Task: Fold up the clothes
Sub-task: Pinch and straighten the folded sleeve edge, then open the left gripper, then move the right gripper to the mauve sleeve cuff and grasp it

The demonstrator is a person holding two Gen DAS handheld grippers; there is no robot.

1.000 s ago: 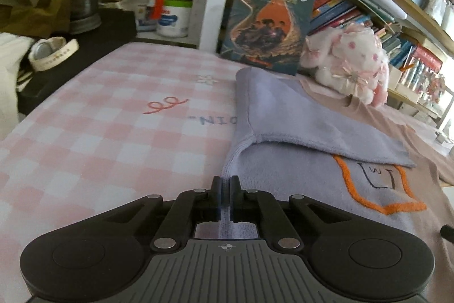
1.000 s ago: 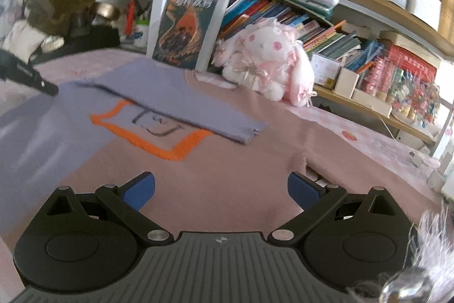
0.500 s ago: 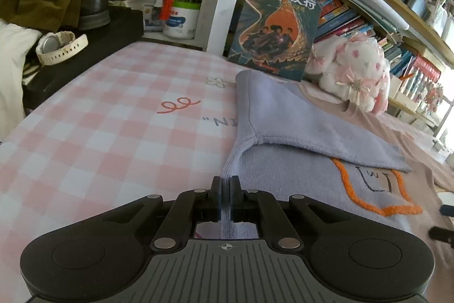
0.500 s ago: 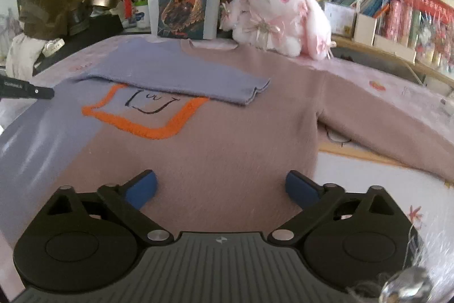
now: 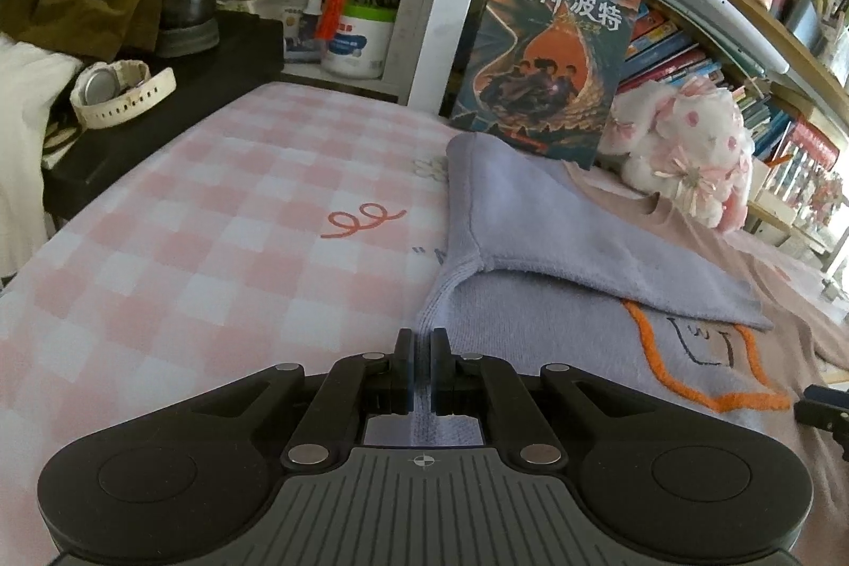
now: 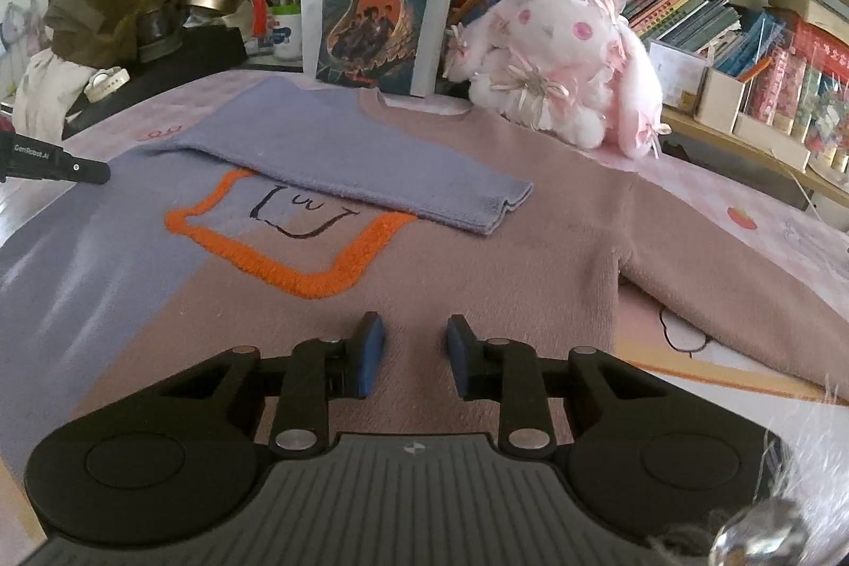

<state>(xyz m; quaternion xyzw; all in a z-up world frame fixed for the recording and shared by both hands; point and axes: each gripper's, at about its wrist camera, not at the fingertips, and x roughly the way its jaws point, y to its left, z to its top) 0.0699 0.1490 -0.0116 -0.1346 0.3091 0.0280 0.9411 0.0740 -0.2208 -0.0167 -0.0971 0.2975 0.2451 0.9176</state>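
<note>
The lilac-and-dusty-pink knitted sweater with an orange outlined square (image 6: 297,247) lies flat on the pink-and-white checked cloth (image 5: 185,258), its lilac sleeve (image 6: 339,157) folded across the chest. The left gripper (image 5: 419,364) has its fingers pressed together on the sweater's lilac side edge, a strip of knit caught between them. The right gripper (image 6: 408,348) sits over the sweater's pink lower part, fingers spread with bare knit in the gap. Beyond the sweater's collar stand a dark illustrated book (image 6: 382,3) and a fluffy pink-and-white plush rabbit (image 6: 557,57).
</note>
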